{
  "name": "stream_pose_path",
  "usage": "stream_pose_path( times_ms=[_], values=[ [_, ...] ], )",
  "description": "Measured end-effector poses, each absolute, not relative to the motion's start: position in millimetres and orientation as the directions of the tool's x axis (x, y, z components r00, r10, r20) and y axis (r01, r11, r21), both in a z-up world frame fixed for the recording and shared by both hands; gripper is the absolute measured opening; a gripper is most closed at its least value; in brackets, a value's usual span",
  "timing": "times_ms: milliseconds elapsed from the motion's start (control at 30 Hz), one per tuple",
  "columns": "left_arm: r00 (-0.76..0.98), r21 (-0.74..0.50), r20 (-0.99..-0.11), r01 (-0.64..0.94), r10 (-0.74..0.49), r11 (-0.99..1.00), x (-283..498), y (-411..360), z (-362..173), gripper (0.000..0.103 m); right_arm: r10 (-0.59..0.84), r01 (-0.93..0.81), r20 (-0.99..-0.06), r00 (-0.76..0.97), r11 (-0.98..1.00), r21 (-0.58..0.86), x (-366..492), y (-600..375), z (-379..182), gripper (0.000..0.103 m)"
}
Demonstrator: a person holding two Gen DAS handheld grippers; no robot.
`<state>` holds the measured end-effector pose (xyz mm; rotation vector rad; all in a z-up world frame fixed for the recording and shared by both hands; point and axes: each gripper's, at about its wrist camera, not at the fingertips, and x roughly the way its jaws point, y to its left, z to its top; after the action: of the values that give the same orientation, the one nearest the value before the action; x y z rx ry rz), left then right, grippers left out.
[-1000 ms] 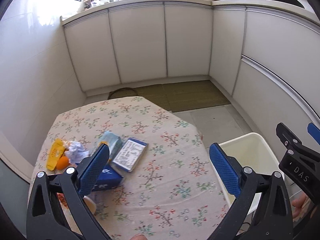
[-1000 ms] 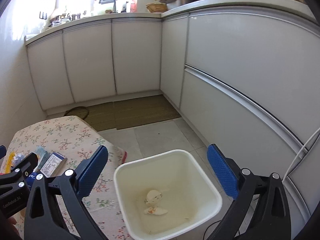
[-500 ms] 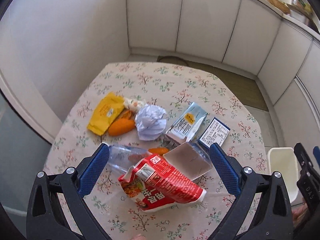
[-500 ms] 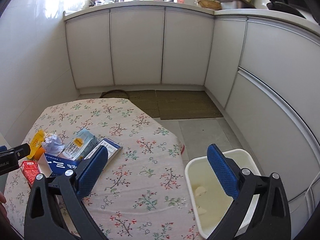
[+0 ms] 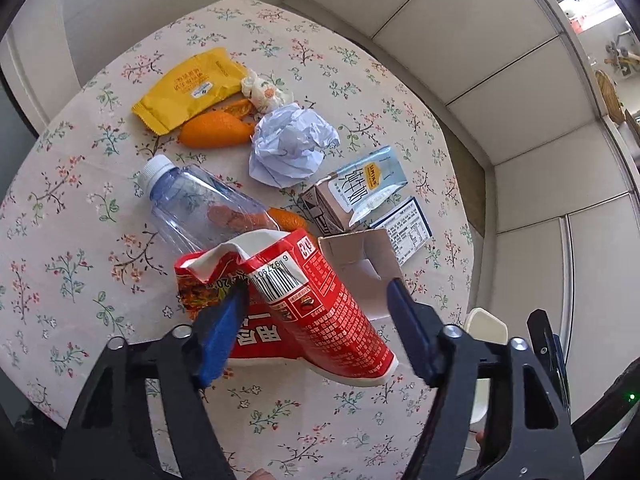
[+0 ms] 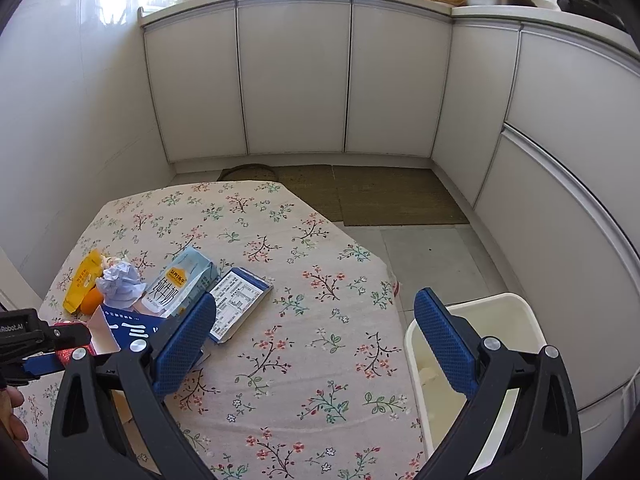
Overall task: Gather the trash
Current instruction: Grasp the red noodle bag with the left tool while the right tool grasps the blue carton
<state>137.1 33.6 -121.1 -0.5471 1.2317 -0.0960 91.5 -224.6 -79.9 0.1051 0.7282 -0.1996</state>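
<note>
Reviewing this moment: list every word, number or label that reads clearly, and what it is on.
"纯牛奶": vertical print on the pale blue milk carton.
"Robot.AI": partial lettering on the left tongs' body, seen from the right wrist.
"6 92790": start of the barcode digits on the red carton; the rest is unreadable.
Yellow wrapper, nutrition-label box: print too small.

On the table you have one red carton, one milk carton, one plastic bottle, one yellow wrapper, one crumpled paper ball, and one white bin beside it.
</note>
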Motion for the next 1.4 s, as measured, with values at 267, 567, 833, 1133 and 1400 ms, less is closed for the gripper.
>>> stream_pose_path(
  times_ms=[267,567,833,1133,1400],
  values=[
    [0.383,-0.464,-0.845,-0.181,-0.372,0.867,127.3,54.8,-113.9,0.033,0.070,-0.070,-0.711,0.700,0.997,0.029,109.8,-194.6,-98.1,0.096],
    [0.547,-0.445,-0.772,-0.102,-0.324,0.890,112.9,81.8,-60.4,0.033,0.159,-0.446,-0.672,0.724,0.851,-0.279,89.0,-107.5,-129.8,0.096],
    [0.620,-0.460,-0.722,-0.100,-0.306,0.882,109.1,105.8,-35.0,0.033,0.133,-0.464,-0.671,0.730,0.817,-0.343,98.7,-81.0,-151.9,0.096],
    [0.617,-0.482,-0.723,-0.127,-0.312,0.867,105.6,118.2,-35.3,0.033,0.146,-0.539,-0.687,0.712,0.741,-0.401,97.3,-52.7,-171.3,0.096],
    [0.620,-0.476,-0.722,-0.121,-0.309,0.871,105.7,117.0,-35.9,0.033,0.206,-0.506,-0.719,0.664,0.832,-0.229,123.0,-69.0,-166.4,0.045]
  ],
)
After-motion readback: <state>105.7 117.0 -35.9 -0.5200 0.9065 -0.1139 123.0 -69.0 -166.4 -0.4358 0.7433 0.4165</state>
